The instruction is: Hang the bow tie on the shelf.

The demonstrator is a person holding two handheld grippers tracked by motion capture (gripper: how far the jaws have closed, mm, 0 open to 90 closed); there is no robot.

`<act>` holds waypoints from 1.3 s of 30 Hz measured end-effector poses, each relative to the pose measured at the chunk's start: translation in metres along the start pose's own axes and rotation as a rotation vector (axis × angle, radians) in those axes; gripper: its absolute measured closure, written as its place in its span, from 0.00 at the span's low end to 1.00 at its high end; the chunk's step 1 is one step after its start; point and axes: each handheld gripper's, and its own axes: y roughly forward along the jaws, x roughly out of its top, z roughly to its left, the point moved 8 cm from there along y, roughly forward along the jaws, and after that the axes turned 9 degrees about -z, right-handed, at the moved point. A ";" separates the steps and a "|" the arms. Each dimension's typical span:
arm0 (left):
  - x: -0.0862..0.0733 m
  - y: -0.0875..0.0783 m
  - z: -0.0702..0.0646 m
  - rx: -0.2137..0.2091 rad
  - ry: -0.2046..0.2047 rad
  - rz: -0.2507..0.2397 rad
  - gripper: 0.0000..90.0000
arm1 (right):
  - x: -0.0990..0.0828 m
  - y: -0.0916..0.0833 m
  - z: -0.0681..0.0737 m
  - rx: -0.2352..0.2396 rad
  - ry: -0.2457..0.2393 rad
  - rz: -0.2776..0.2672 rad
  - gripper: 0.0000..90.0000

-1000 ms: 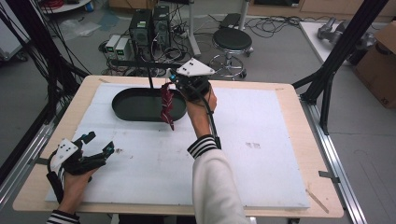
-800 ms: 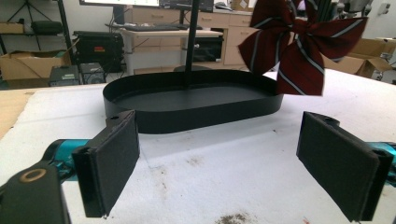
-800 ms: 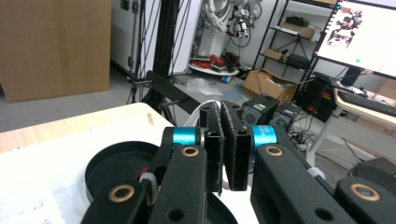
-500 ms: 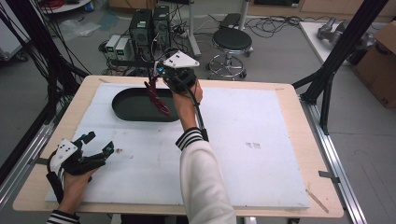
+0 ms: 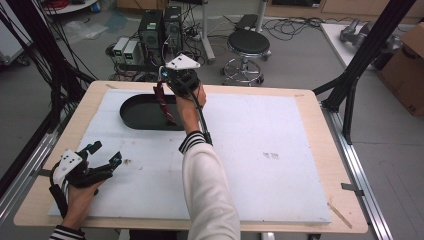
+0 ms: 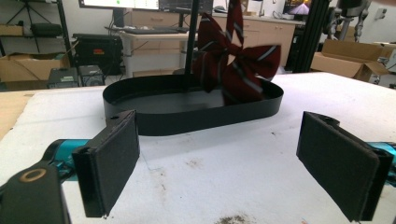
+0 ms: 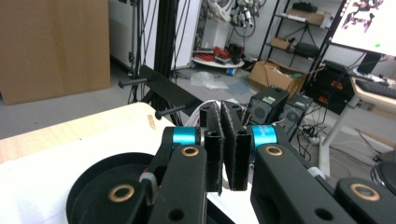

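Dangling a striped maroon bow tie [image 5: 164, 102] over the black oval tray [image 5: 137, 116], the right gripper [image 5: 167, 85] pinches its strap between pressed-together jaws, apparently to lower it in; the left gripper [image 5: 102, 159] rests spread, idle, near the table's [image 5: 310, 102] front corner.

The wide white mat [image 5: 280, 150] lies bare to the right of the raised right forearm [image 5: 192, 120], open for passage. At its far left the black oval tray [image 5: 135, 112] blocks low travel with its wall, and a dark red striped bow [image 6: 233, 65] hangs over its right end. Between tray and left gripper [image 5: 102, 159] the mat is free
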 end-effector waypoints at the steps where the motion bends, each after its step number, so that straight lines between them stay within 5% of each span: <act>1: 0.000 0.000 0.000 -0.001 0.000 -0.002 0.15 | -0.002 0.002 -0.001 0.000 0.003 0.005 0.98; 15: 0.000 0.000 -0.001 -0.001 0.005 -0.006 0.15 | -0.024 0.016 -0.013 -0.039 0.021 0.053 0.97; 31: 0.000 0.000 0.000 0.001 0.003 -0.001 0.15 | -0.029 0.026 -0.018 -0.050 -0.002 0.097 0.97; 39: 0.000 0.001 0.000 0.002 0.001 0.002 0.15 | -0.028 0.023 -0.022 -0.048 0.007 0.096 0.86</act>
